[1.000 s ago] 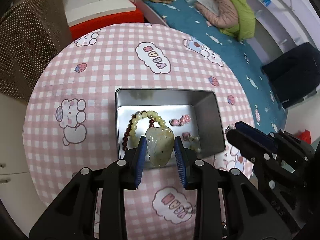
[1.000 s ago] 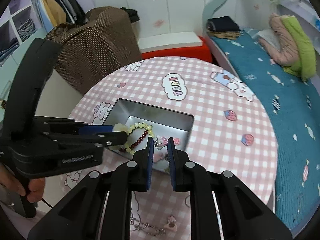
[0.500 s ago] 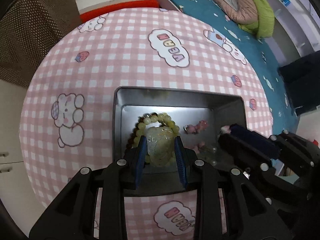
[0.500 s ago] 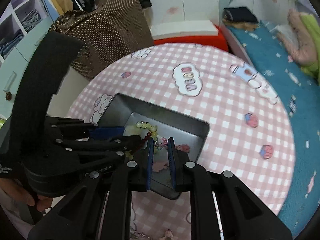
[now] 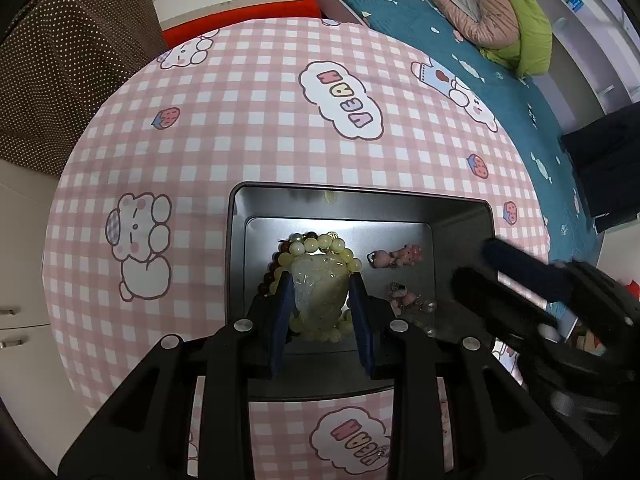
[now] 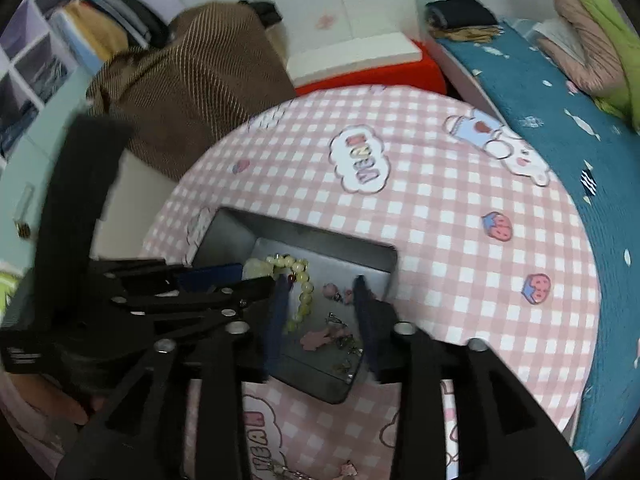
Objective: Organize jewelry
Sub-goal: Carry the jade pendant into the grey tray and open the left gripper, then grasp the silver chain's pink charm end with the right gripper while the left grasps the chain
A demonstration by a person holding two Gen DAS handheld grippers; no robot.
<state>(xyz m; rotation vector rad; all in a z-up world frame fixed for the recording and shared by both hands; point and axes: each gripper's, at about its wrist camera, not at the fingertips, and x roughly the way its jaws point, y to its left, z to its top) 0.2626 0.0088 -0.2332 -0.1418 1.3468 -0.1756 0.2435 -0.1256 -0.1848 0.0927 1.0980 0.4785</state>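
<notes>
Nearby, right gripper [image 5: 520, 280] crowds the tin [image 5: 360, 208] (pendant [image 5: 318, 300] inside).

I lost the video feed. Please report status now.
Left gripper shut on jade pendant, low inside metal tin. Right gripper just opened, nothing between its pads. Nothing in the way.

— What colours are in front of you?

— My left gripper [image 5: 322, 320] is black with dark blue pads, which press a pale yellow-green carved pendant [image 5: 318, 300]. Its beads [image 5: 320, 245] are creamy yellow, with dark red ones at the left.

— And the tin?

— The tin [image 5: 240, 264] is grey metal, low in the frame; pink charms [image 5: 396, 256] lie inside. The tablecloth [image 5: 240, 120] is pink-and-white check with white bears.
</notes>
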